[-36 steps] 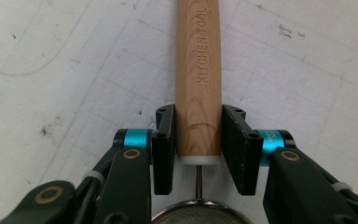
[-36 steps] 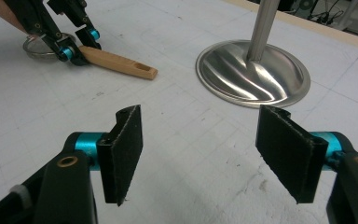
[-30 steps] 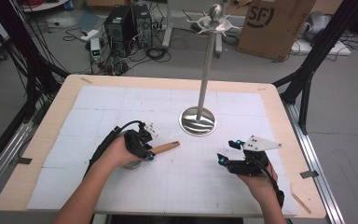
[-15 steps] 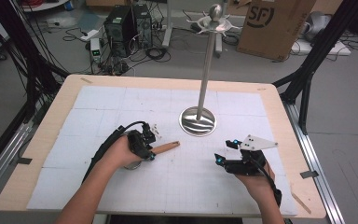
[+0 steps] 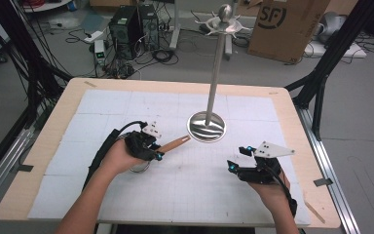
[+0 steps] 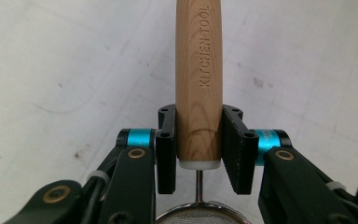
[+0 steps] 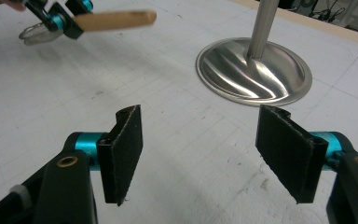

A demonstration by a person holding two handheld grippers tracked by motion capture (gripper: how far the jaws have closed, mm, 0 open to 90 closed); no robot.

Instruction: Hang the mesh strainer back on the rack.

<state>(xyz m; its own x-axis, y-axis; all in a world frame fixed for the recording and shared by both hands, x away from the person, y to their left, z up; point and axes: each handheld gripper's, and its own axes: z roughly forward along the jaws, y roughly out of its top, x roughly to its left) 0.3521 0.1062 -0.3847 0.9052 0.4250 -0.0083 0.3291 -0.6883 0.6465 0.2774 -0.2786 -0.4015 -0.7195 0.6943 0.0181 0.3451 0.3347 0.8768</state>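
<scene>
A small mesh strainer (image 5: 139,168) with a wooden handle (image 5: 175,144) marked KITCHEN TOOL (image 6: 198,70) is held just above the white mat. My left gripper (image 5: 157,152) is shut on that handle near its metal end, both pads (image 6: 235,149) pressing its sides. The mesh rim (image 6: 198,215) peeks out below the jaws. The handle points toward the steel stand. My right gripper (image 5: 237,158) rests at the front right, open with nothing between its pads (image 7: 126,149). From the right gripper view, the left gripper (image 7: 63,23) carries the handle (image 7: 114,19) and strainer (image 7: 35,33) at the far left.
A steel hanging stand rises from a round mirror base (image 5: 207,126) in the table's middle, its pole (image 5: 216,63) topped by hooks. The base (image 7: 254,70) lies just ahead of my right gripper. The wooden table edge (image 5: 297,122) frames the white gridded mat.
My left hand has risen a little with the strainer, so the wooden handle now sits higher off the mat. The right gripper has stayed put.
</scene>
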